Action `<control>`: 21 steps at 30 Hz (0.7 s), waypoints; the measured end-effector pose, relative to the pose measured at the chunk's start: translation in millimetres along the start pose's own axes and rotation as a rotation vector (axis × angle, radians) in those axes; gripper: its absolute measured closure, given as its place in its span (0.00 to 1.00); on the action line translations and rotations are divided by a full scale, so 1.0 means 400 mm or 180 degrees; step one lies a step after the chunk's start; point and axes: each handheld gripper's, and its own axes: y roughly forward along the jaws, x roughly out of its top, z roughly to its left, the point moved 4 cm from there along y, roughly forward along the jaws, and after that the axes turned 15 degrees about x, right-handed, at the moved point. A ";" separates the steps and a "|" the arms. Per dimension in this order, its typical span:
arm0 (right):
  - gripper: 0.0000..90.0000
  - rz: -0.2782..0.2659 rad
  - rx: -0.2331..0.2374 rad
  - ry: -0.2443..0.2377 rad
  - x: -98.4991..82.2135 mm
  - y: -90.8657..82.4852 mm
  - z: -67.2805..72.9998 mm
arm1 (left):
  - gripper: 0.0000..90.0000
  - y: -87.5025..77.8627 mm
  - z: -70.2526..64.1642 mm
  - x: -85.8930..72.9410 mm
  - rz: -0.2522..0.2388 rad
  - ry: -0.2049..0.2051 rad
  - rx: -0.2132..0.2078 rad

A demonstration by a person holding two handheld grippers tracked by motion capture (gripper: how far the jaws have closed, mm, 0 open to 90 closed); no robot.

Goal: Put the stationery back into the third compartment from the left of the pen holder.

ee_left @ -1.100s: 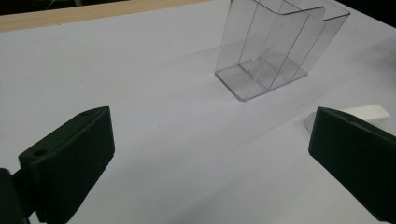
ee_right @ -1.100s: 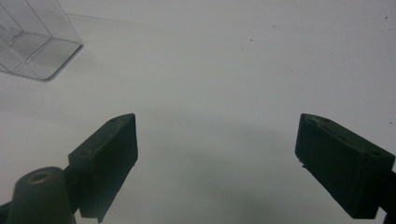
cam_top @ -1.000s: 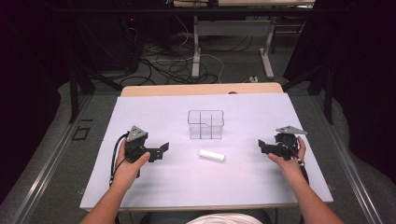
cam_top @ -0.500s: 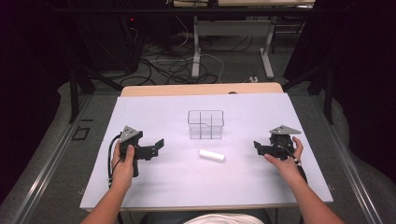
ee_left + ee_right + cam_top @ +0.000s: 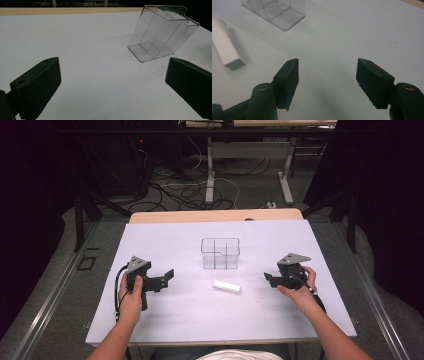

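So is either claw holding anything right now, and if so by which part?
Nothing is held. The left claw and right claw both gape over bare table; the right one's jaws have just been closing, with nothing between them.

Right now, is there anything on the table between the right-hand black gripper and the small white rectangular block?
No. In the high view, only bare white table surface lies between the right gripper and the white block.

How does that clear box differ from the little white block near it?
The clear box is see-through, with dividers inside; the white block is solid and opaque. The clear box stands upright and is larger; the white block lies flat on its side, closer to the person. Both rest untouched on the white table.
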 end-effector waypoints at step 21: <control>0.33 0.0851 0.0447 -0.0385 0.119 0.055 0.076 | 0.00 0.002 0.004 -0.002 0.0003 -0.0040 -0.0009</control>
